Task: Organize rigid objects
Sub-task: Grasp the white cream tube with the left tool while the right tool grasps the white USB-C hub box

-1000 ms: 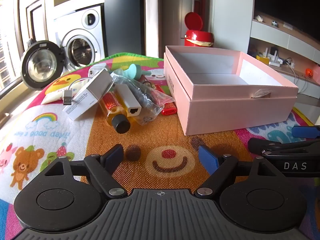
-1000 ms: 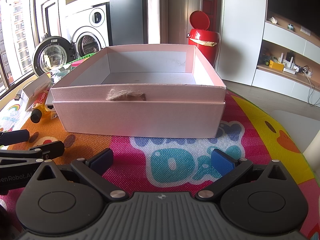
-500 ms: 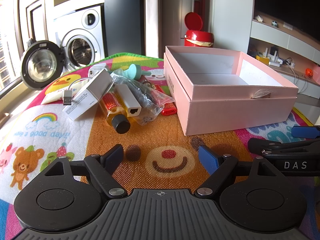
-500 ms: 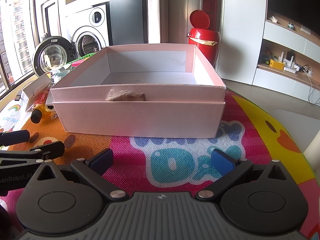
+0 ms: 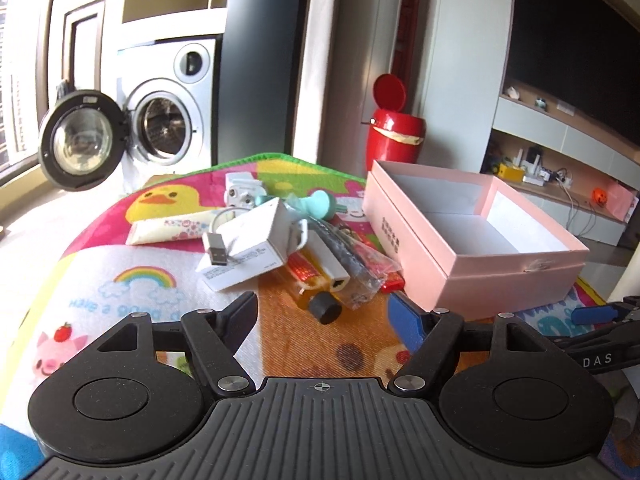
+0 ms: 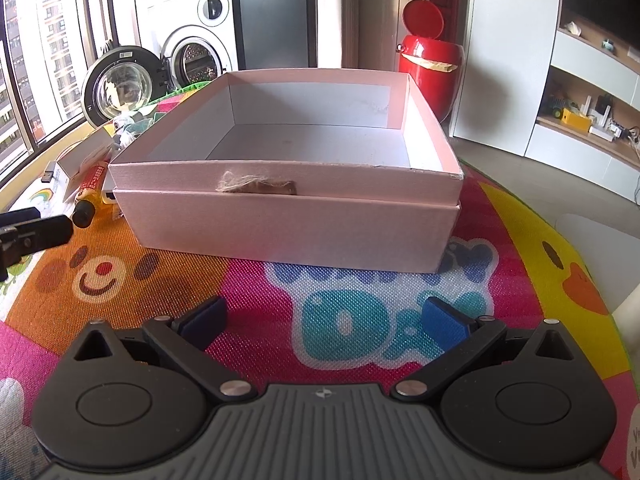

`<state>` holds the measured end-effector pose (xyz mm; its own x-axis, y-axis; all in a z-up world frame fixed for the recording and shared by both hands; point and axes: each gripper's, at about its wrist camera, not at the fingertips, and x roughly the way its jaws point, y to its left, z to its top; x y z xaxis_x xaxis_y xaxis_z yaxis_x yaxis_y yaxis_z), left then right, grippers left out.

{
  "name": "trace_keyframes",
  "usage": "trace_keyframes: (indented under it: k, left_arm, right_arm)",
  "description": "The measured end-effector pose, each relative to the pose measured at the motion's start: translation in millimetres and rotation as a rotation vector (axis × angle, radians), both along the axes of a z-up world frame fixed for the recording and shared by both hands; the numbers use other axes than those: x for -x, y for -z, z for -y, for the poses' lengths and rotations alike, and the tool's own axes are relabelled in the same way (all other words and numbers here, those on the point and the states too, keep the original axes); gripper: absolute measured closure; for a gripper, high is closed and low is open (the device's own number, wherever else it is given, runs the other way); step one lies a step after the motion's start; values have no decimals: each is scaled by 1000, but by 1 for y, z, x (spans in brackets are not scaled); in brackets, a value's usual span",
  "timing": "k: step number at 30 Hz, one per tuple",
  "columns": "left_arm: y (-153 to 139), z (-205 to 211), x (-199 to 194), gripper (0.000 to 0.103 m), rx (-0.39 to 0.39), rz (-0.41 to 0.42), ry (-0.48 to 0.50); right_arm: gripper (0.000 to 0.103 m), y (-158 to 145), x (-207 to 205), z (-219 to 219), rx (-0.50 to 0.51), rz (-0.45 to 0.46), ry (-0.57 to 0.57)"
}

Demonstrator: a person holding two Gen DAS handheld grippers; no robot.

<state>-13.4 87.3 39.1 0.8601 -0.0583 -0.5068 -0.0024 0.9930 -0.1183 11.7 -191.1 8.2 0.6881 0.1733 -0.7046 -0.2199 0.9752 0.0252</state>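
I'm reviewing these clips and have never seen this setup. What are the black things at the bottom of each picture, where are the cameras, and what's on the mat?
Each picture comes from a fisheye camera mounted on a hand-held gripper, looking forward along its two fingers. The black parts at the bottom are the gripper itself. The left gripper and the right gripper are both open and hold nothing. The left view faces a pile of small items: a white box, a small bottle with a black cap, a cream tube. The right view faces an open pink box, empty inside, on the colourful play mat.
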Motion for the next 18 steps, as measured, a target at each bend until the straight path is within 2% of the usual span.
trace_keyframes:
  k: [4,5,7,8,10,13,16,18]
  left_arm:
    - [-11,-56,-6,27,46,15,-101]
    - [-13,-71,-8,27,62,22,-114]
    - [-18,-93,-9,27,79,42,-125]
    - [-19,-102,-10,27,79,46,-125]
    - [-21,-115,-10,27,79,48,-129]
    - [-20,-132,-11,27,102,51,-142]
    - [-17,-144,-10,28,128,59,-146]
    - [-16,-151,-11,31,144,66,-129]
  right_arm:
    - [0,-4,-4,-12,49,-14,-3]
    - [0,-7,-5,-18,50,-28,-38]
    - [9,-16,-1,-36,17,-45,-160]
    - [12,-22,5,-47,2,-14,-200]
    - [12,-35,20,-79,9,111,-280]
    - [10,-45,27,-143,116,259,-413]
    - [10,-41,13,-204,222,323,-503]
    - [10,-41,5,-229,237,330,-547]
